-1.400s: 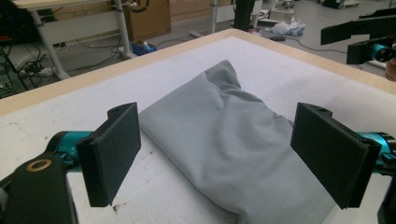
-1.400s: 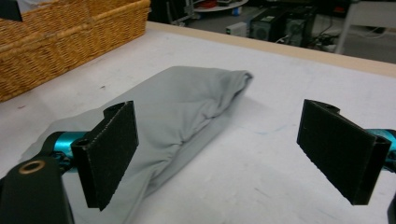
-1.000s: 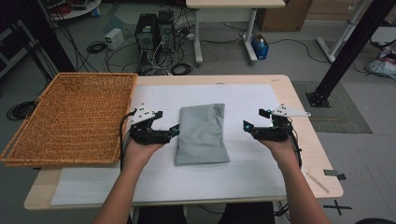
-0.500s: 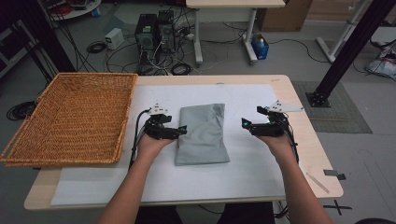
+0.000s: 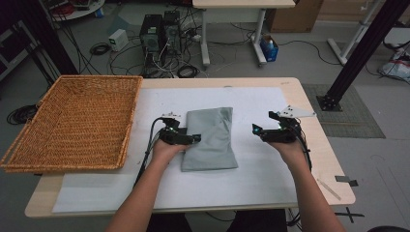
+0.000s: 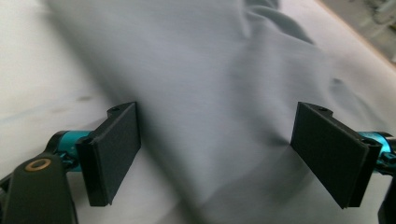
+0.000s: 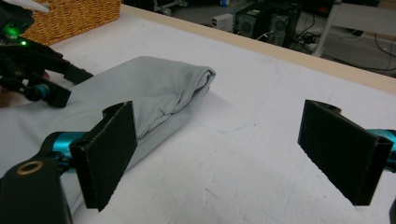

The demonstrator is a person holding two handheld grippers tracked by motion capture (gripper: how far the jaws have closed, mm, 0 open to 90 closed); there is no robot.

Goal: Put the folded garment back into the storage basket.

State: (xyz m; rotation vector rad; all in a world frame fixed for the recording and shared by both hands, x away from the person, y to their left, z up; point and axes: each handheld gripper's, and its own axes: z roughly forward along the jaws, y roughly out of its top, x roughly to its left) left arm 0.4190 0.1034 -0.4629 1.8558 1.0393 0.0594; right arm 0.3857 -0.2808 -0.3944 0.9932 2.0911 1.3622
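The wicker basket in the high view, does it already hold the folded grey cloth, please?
No, the folded grey cloth lies on the white mat between the two grippers, apart from the wicker basket.

Soft matt grey cloth (image 5: 211, 139), rough woven wicker basket (image 5: 72, 121), wood table (image 5: 319, 145).

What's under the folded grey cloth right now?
The folded grey cloth lies on the white mat that covers the table. Whether anything lies beneath or inside its folds cannot be seen.
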